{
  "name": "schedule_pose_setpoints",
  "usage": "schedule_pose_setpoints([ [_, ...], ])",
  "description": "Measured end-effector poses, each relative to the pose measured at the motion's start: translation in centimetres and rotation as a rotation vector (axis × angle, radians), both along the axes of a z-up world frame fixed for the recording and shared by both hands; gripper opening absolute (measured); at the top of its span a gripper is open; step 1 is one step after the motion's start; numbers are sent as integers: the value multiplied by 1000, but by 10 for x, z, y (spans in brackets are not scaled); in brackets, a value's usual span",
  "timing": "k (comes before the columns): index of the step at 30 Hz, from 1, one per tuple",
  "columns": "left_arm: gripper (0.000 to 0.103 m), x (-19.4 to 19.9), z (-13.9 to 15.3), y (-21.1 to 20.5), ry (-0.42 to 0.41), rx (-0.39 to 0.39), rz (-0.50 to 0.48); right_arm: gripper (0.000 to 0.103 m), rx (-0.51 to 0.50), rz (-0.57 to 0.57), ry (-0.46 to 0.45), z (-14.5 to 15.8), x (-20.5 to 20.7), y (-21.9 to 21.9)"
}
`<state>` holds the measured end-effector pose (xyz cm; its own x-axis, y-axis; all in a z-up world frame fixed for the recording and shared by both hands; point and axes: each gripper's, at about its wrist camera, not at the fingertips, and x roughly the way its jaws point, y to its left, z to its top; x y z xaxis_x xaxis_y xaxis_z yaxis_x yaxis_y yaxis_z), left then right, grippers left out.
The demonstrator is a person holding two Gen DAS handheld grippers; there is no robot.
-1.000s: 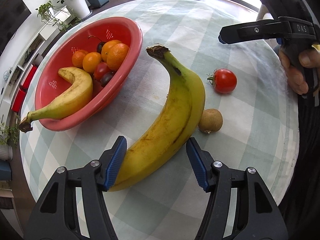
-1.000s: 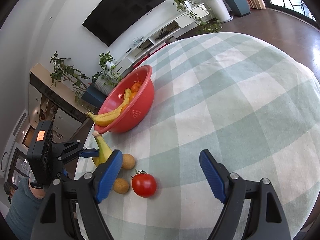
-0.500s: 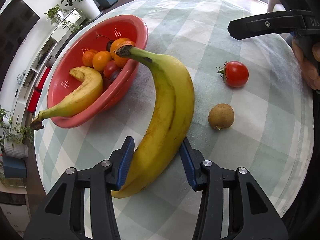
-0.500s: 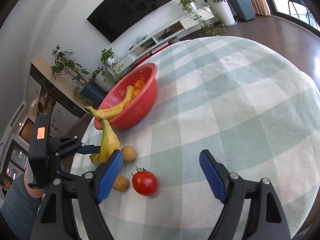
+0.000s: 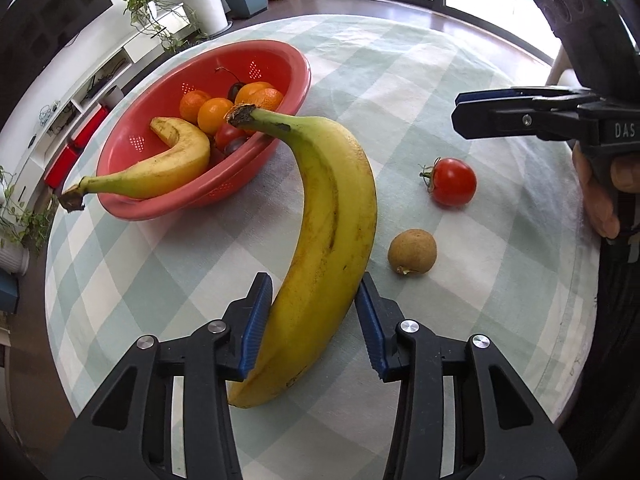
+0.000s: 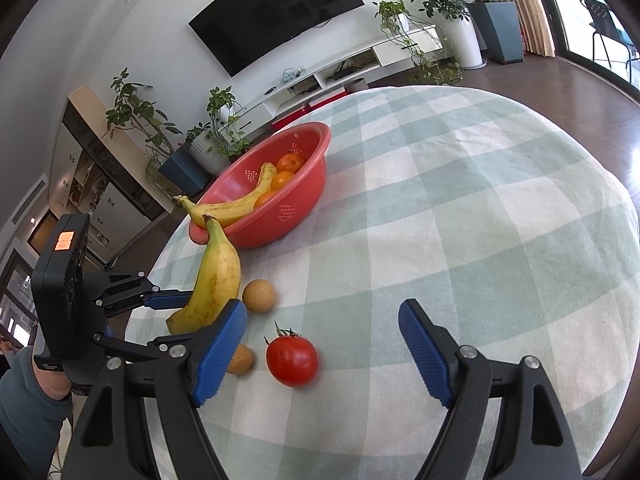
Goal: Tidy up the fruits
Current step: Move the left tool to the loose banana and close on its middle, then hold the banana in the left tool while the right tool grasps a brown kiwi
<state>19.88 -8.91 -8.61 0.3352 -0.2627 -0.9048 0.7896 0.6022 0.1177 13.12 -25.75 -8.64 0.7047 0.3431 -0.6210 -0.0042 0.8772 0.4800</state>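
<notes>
Nearest the left wrist camera, the left gripper [image 5: 314, 324] is seen with its blue pads [image 5: 256, 322] pressed against the lower body of a large banana [image 5: 332, 240], the jaws closing on it. The banana is held with its blunt end low by the gripper and its stem raised toward the red bowl [image 5: 280, 56]; from the right wrist view the banana [image 6: 216, 280] appears lifted at an angle over the checked tablecloth [image 6: 460, 208], though whether its lower tip touches the cloth cannot be told.

Just beside the banana on the cloth, a small brown round fruit [image 5: 412, 252] is found, and a little farther a red tomato [image 5: 454, 182] with its green stalk. A second brown fruit [image 6: 240, 360] is shown only in the right wrist view, partly hidden behind a jaw pad.

Over that same patch of table the right gripper [image 6: 322, 354] is held with its jaws spread wide and nothing between them; the tomato [image 6: 292, 360] lies below the gap, apart from both pads. In the left view the right gripper [image 5: 464, 114] is seen from the side, with a hand [image 5: 600, 196] around its grip.

Farther back, the red bowl is seen standing on the cloth, holding a second banana [image 5: 160, 168] whose stem hangs over the rim, several oranges [image 5: 214, 114] and some darker fruit. Beyond the table, potted plants [image 6: 136, 120], a low white shelf [image 6: 360, 64] and a wall television [image 6: 276, 12] are visible.
</notes>
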Motion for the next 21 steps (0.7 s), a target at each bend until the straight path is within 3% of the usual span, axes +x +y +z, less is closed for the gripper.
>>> schedule_pose_setpoints([
  [14, 35, -24, 6, 24, 3, -81, 80, 77, -164, 154, -125, 19, -9, 42],
  [21, 31, -26, -2, 29, 57, -27, 78, 73, -264, 243, -124, 21, -11, 71],
])
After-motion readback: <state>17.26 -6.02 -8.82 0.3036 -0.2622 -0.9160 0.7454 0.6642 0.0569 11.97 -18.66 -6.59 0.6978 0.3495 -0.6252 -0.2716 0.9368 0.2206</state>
